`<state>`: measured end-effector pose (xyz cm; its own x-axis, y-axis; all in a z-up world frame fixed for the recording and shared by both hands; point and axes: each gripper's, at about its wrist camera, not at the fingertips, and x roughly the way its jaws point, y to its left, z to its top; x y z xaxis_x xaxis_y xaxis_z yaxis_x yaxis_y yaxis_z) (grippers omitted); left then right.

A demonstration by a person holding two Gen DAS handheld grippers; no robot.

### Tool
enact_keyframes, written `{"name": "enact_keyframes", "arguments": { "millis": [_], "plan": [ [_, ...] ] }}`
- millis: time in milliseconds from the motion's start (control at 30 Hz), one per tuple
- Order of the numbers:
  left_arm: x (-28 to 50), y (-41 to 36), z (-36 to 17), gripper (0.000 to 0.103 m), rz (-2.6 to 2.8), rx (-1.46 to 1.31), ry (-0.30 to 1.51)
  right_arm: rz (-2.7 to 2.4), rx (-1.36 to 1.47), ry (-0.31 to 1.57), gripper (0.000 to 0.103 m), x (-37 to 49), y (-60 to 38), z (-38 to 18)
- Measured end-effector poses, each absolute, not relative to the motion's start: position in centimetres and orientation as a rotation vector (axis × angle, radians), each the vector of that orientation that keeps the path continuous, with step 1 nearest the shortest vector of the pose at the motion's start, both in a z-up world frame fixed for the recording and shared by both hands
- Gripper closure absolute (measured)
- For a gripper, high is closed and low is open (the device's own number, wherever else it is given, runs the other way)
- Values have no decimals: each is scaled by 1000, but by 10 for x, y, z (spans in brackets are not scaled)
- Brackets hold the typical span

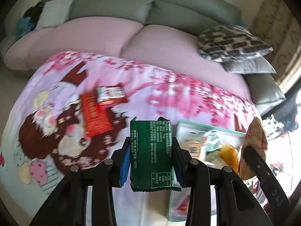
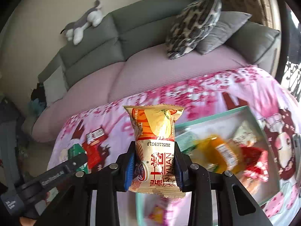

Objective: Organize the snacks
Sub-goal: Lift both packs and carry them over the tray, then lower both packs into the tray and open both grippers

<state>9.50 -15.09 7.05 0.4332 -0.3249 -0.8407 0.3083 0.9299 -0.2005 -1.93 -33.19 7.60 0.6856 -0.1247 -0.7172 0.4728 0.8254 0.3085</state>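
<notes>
Jaws clamped on green packet [image 1: 151, 154], gold packet [image 2: 157, 150]

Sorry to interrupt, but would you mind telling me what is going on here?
A person is sorting snacks with two handheld grippers. The left gripper is shut on a green snack packet, the right gripper on a gold and orange one. Both are above the floral cloth, near a teal-rimmed box already holding snacks.

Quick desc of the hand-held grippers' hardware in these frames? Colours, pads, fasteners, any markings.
Both match. The left hand-held gripper and the right hand-held gripper are black linkage frames with round silver pivot pins. Each has two black fingers lined with ribbed blue pads. The left unit, seen from the right wrist camera, carries small white lettering on its arm, too blurred to read. No cables or sleeves show.
</notes>
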Motion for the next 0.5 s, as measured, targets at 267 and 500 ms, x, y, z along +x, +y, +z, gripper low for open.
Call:
{"name": "enact_keyframes", "arguments": {
  "millis": [267, 500],
  "plan": [
    [82, -210, 56, 62, -558, 44, 1044, -574, 533, 717, 65, -60, -400, 70],
    [69, -256, 38, 62, -663, 116, 1063, -638, 572, 713, 65, -69, -430, 55]
  ]
}}
